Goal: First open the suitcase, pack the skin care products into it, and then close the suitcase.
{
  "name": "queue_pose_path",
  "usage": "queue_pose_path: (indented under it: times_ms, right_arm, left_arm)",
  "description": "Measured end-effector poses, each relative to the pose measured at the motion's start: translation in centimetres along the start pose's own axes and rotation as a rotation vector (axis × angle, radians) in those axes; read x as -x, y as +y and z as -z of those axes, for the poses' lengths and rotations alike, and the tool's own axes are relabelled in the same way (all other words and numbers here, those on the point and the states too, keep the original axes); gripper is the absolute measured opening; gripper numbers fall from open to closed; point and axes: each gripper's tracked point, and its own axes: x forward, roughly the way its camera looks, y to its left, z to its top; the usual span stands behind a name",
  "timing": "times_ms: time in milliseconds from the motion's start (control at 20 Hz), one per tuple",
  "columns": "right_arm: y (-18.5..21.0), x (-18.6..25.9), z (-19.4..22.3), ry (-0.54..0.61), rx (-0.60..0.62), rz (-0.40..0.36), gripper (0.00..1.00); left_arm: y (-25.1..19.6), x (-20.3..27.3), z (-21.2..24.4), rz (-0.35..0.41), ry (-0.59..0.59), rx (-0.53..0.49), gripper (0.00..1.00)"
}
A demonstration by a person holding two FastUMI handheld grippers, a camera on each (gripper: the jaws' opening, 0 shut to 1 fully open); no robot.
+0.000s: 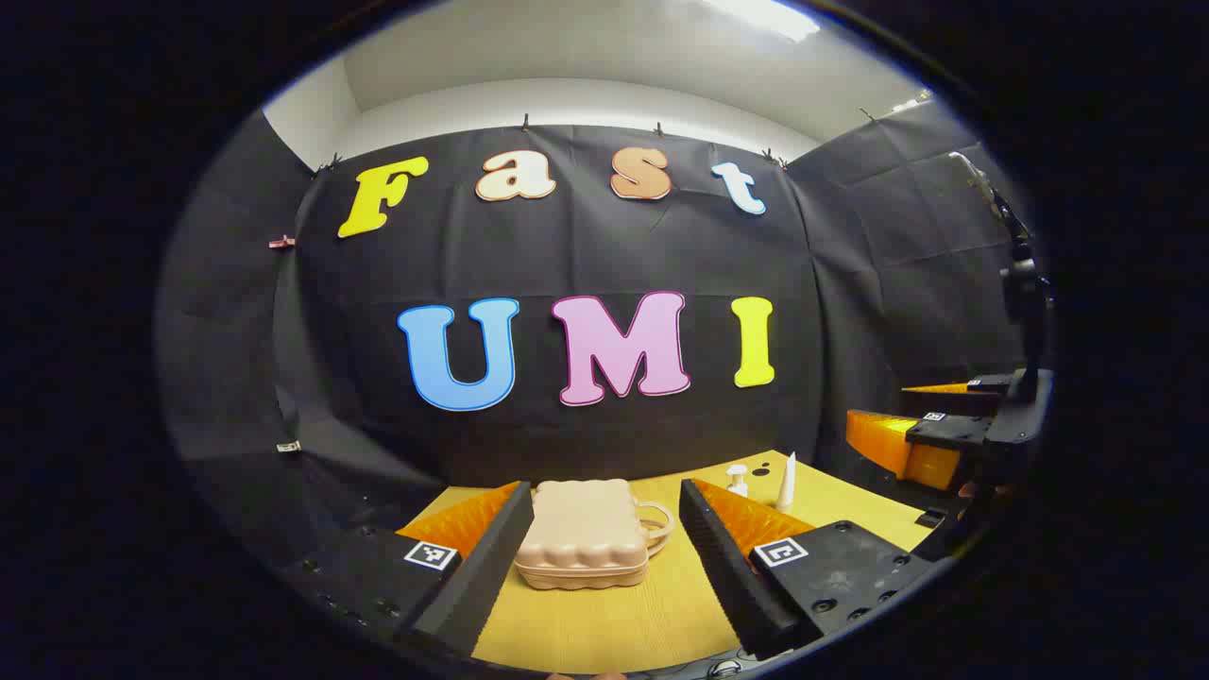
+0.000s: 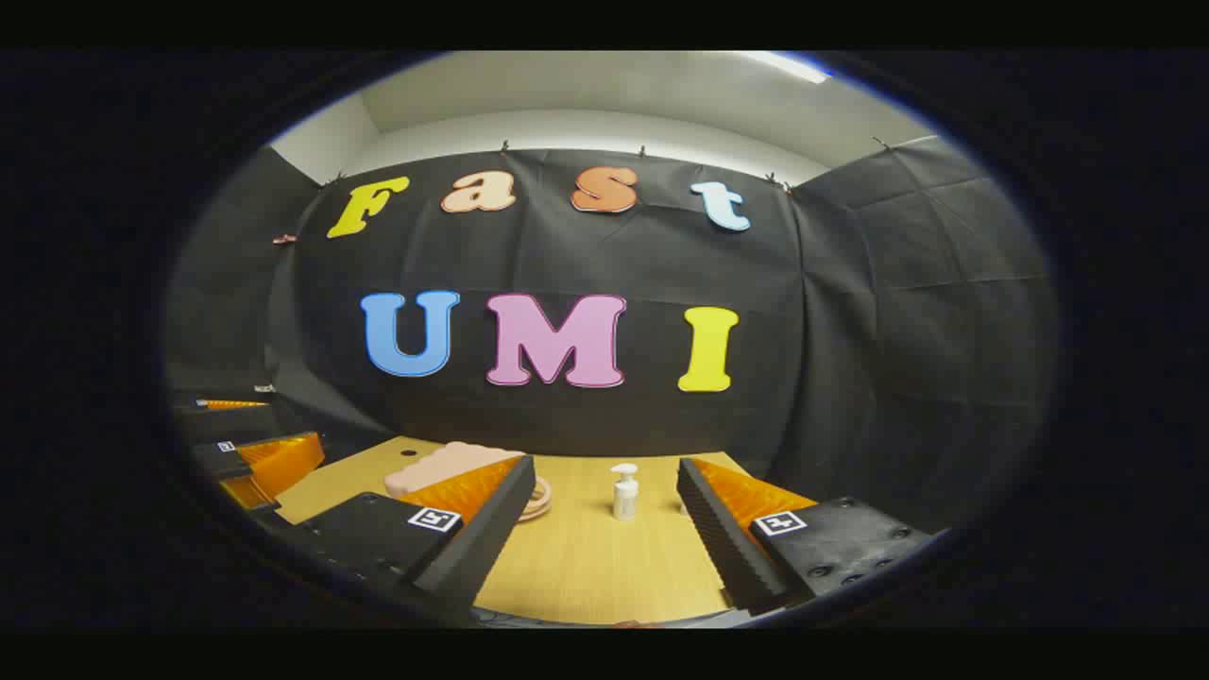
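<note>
Pink, scallop-edged suitcase (image 1: 583, 534) lies shut on woodgrain table (image 1: 661, 614); both grippers' ridged fingers (image 1: 482, 571) spread open.

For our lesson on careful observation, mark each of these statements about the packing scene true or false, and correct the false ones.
1. The suitcase lies shut on the table. True.
2. The left gripper is clamped on the suitcase handle. False: its fingers stand apart, short of the suitcase, touching nothing.
3. A white pump bottle stands upright on the table. True.
4. The pump bottle is already inside the suitcase. False: it stands on the bare tabletop, beside the suitcase.
5. The right gripper is open and holds nothing. True.
6. The pointed white tube lies flat. False: it stands upright near the pump bottle.
</note>
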Motion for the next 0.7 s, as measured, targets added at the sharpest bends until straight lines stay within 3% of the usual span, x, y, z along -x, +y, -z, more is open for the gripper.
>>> queue_pose_path:
  times_ms: [250, 700]
  right_arm:
    - [-0.8, -0.9, -0.3, -0.015, -0.010, 0.023, 0.96]
    - [-2.3, -4.1, -0.8, -0.033, -0.005, 0.047, 0.94]
  left_arm:
    - [-0.2, -0.9, 1.2, -0.007, 0.040, -0.031, 0.98]
    - [-1.2, -4.2, 0.9, 0.018, 0.075, 0.070, 0.98]
